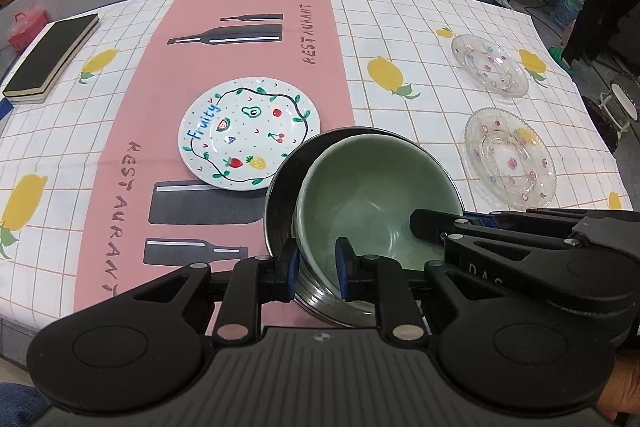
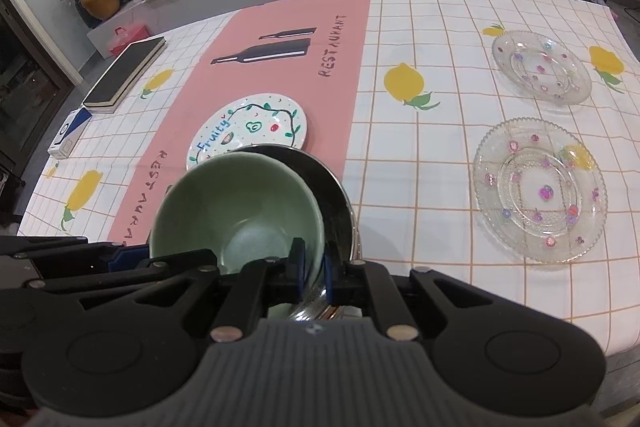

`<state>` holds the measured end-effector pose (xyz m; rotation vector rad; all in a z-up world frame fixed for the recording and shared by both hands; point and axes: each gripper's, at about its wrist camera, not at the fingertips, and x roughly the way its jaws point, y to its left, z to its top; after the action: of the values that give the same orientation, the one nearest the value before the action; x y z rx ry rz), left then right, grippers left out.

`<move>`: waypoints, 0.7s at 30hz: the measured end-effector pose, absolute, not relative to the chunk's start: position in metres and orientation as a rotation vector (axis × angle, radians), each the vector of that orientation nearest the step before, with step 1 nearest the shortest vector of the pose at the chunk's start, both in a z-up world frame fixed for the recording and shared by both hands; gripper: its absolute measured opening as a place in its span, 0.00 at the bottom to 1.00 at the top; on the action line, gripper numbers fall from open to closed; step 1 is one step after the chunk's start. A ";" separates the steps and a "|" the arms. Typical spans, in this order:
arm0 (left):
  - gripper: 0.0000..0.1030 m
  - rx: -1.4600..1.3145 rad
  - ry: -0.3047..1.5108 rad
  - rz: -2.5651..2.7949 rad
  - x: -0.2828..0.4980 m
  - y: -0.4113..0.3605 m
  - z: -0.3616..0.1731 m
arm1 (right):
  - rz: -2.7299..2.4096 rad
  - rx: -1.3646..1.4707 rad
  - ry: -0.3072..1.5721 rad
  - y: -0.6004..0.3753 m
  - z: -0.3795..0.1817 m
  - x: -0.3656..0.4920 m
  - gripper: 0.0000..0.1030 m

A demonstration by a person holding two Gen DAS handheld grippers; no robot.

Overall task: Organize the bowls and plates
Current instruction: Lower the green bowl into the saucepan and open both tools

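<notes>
While both grippers pinch its rim, green bowl (image 1: 372,195) tilts.

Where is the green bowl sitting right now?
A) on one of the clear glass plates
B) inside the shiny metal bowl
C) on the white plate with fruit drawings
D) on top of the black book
B: the pale green ceramic bowl sits tilted inside the larger shiny steel bowl, whose dark rim shows around it, while the left gripper and the right gripper each pinch the rims.
</notes>
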<state>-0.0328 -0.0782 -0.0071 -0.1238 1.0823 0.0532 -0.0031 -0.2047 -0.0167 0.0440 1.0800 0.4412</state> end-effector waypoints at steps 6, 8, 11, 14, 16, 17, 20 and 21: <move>0.23 -0.165 1.104 0.044 -0.030 -0.071 -0.010 | 0.441 0.007 1.068 -0.201 -0.015 -0.004 0.08; 0.24 -0.183 1.115 0.044 -0.030 -0.069 -0.009 | 0.445 0.006 1.070 -0.200 -0.015 -0.004 0.09; 0.24 -0.209 1.124 0.049 -0.031 -0.067 -0.008 | 0.449 0.003 1.070 -0.200 -0.015 -0.004 0.11; 0.26 -0.209 1.125 0.055 -0.031 -0.067 -0.005 | 0.450 -0.001 1.067 -0.200 -0.015 -0.004 0.11; 0.29 -0.208 1.128 0.058 -0.031 -0.067 -0.002 | 0.449 0.000 1.065 -0.200 -0.015 -0.004 0.11; 0.33 -0.209 1.128 0.057 -0.031 -0.067 0.000 | 0.449 0.000 1.065 -0.200 -0.015 -0.004 0.11; 0.45 -0.177 1.097 0.075 -0.031 -0.070 0.010 | 0.447 0.009 1.057 -0.202 -0.013 -0.004 0.10; 0.48 -0.162 1.086 0.085 -0.031 -0.070 0.014 | 0.445 0.014 1.052 -0.203 -0.012 -0.004 0.11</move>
<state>-0.0313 -0.0703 0.0137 -0.1620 1.0861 0.0853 -0.0043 -0.2029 -0.0122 0.0143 1.0521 0.4448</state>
